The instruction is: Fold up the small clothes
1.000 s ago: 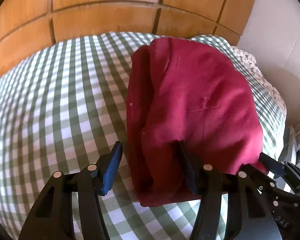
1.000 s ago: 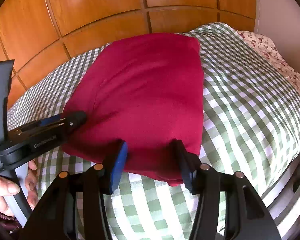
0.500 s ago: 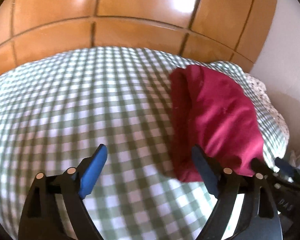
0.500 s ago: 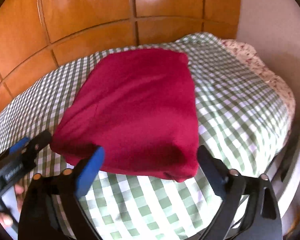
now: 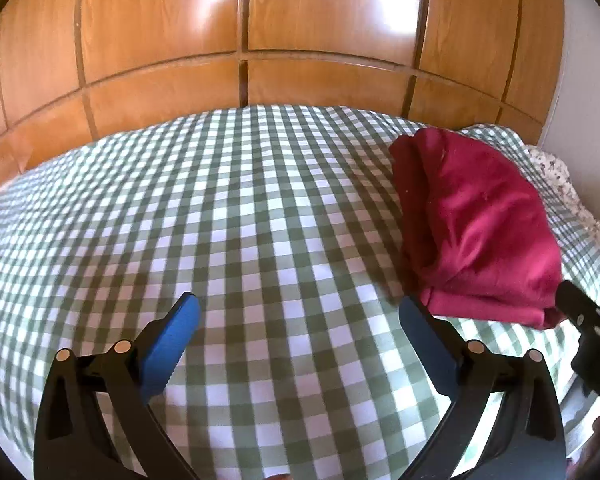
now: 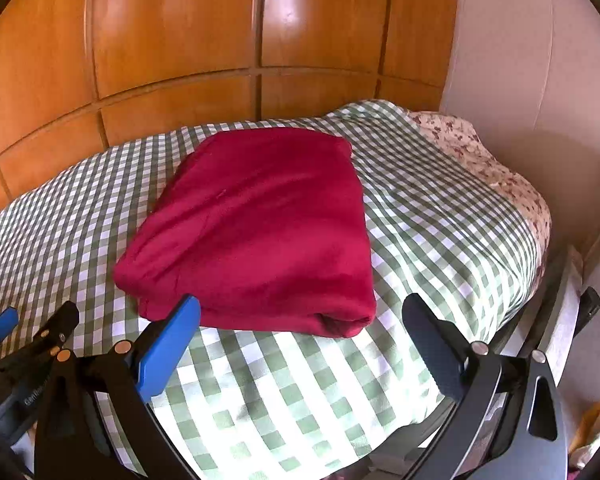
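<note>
A folded dark red garment (image 6: 260,220) lies flat on the green-and-white checked bed cover (image 6: 440,220). My right gripper (image 6: 302,301) hovers just short of the garment's near edge. Its jaws are opening wide and nothing is pinched between them. In the left wrist view the red garment (image 5: 480,220) sits off to the right. My left gripper (image 5: 300,302) is over bare checked cover (image 5: 220,220). Its jaws are opening too, with only cover below them. Each gripper's body shows at the edge of the other's view.
Orange wooden panels (image 5: 300,40) rise behind the bed. A floral fabric (image 6: 480,160) lies at the bed's right end against a white wall (image 6: 520,60). The bed's near right edge drops off by a grey frame (image 6: 560,300).
Both grippers let go of the red garment, opened wide and drew back and up. The left one swung leftward, so the garment now lies to its right.
</note>
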Action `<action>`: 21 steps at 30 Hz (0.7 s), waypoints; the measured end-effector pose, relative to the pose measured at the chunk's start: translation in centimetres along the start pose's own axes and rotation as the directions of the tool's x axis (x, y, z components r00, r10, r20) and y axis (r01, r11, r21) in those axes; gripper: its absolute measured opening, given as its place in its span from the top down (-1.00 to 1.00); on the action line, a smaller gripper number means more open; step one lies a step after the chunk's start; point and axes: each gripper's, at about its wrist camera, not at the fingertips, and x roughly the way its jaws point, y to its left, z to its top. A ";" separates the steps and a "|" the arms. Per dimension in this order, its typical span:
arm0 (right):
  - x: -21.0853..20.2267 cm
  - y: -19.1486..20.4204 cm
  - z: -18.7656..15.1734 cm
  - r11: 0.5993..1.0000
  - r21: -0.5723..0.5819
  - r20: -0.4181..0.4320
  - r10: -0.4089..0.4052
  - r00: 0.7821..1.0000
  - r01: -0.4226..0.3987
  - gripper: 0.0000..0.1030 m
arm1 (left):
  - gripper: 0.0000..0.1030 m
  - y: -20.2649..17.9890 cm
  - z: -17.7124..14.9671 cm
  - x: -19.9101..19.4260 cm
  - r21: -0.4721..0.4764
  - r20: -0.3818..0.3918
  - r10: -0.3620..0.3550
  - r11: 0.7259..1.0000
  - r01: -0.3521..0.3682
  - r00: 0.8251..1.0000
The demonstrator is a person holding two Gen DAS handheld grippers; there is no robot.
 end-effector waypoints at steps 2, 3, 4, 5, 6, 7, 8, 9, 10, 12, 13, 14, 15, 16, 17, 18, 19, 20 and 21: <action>-0.2 0.2 -0.1 1.000 -0.007 0.013 -0.001 1.000 0.002 -0.95 | -0.92 -0.1 0.0 -0.3 0.008 0.012 0.009 1.000 -0.009 1.000; -0.3 0.4 -0.1 1.000 -0.011 0.017 -0.004 1.000 0.004 -0.95 | -0.92 0.0 0.0 -0.4 0.008 0.016 0.012 1.000 -0.013 1.000; -0.3 0.5 -0.2 1.000 -0.013 0.020 -0.005 1.000 0.005 -0.95 | -0.92 0.2 0.0 -0.6 0.000 0.021 0.010 1.000 -0.010 1.000; -0.3 0.6 -0.3 1.000 -0.013 0.021 -0.003 1.000 0.004 -0.95 | -0.92 0.4 0.0 -0.7 -0.009 0.022 0.006 1.000 -0.006 1.000; -0.3 0.6 -0.4 1.000 -0.011 0.021 -0.001 1.000 0.001 -0.95 | -0.92 0.6 0.0 -0.7 -0.019 0.022 0.001 1.000 -0.001 1.000; -0.3 0.6 -0.4 1.000 -0.010 0.020 0.000 1.000 0.000 -0.95 | -0.92 0.9 0.1 -0.8 -0.033 0.022 -0.003 0.999 0.004 1.000; -0.3 0.7 -0.4 1.000 -0.010 0.021 -0.001 1.000 0.001 -0.95 | -0.92 1.0 0.1 -0.9 -0.045 0.025 -0.007 0.999 0.008 1.000; -0.2 0.6 -0.4 1.000 -0.012 0.023 0.002 1.000 -0.002 -0.95 | -0.92 1.1 0.1 -0.9 -0.050 0.026 -0.008 0.999 0.009 1.000; -0.2 0.6 -0.4 1.000 -0.012 0.025 0.003 1.000 -0.003 -0.95 | -0.92 1.1 0.1 -1.0 -0.055 0.024 -0.007 0.998 0.008 1.000; -0.3 0.7 -0.6 1.000 -0.012 0.027 0.002 1.000 -0.002 -0.95 | -0.92 1.1 0.0 -1.0 -0.053 0.022 -0.002 0.999 0.003 1.000; -0.3 0.9 -0.7 1.000 -0.013 0.026 0.004 1.000 -0.003 -0.95 | -0.92 1.0 -0.1 -0.9 -0.047 0.018 0.002 0.999 -0.001 1.000; -0.2 0.9 -0.8 1.000 -0.013 0.023 0.008 1.000 -0.008 -0.95 | -0.92 1.0 -0.1 -0.8 -0.041 0.012 0.001 0.999 -0.001 1.000; -0.2 0.9 -0.8 1.000 -0.012 0.019 0.013 1.000 -0.013 -0.95 | -0.92 0.9 -0.2 -0.8 -0.036 0.008 0.001 0.999 -0.001 1.000; -0.2 0.9 -0.9 1.000 -0.009 0.016 0.019 1.000 -0.019 -0.95 | -0.92 0.8 -0.3 -0.6 -0.030 0.002 0.007 1.000 -0.006 1.000; -0.1 0.9 -1.0 1.000 -0.007 0.016 0.020 1.000 -0.020 -0.95 | -0.92 0.6 -0.3 -0.6 -0.022 -0.004 0.015 1.000 -0.015 1.000; -0.1 0.9 -1.0 1.000 -0.006 0.018 0.020 1.000 -0.020 -0.95 | -0.92 0.6 -0.4 -0.6 -0.017 -0.007 0.013 1.000 -0.014 1.000; -0.1 0.8 -0.9 1.000 -0.003 0.020 0.019 1.000 -0.019 -0.95 | -0.92 0.5 -0.4 -0.7 -0.015 -0.004 0.003 1.000 -0.003 1.000; -0.1 0.7 -0.9 1.000 0.001 0.023 0.017 1.000 -0.017 -0.95 | -0.92 0.5 -0.4 -0.8 -0.016 0.001 -0.002 1.000 0.002 1.000; 0.0 0.6 -0.8 1.000 0.007 0.025 0.015 1.000 -0.015 -0.95 | -0.92 0.5 -0.4 -0.9 -0.018 0.005 -0.002 1.000 0.002 1.000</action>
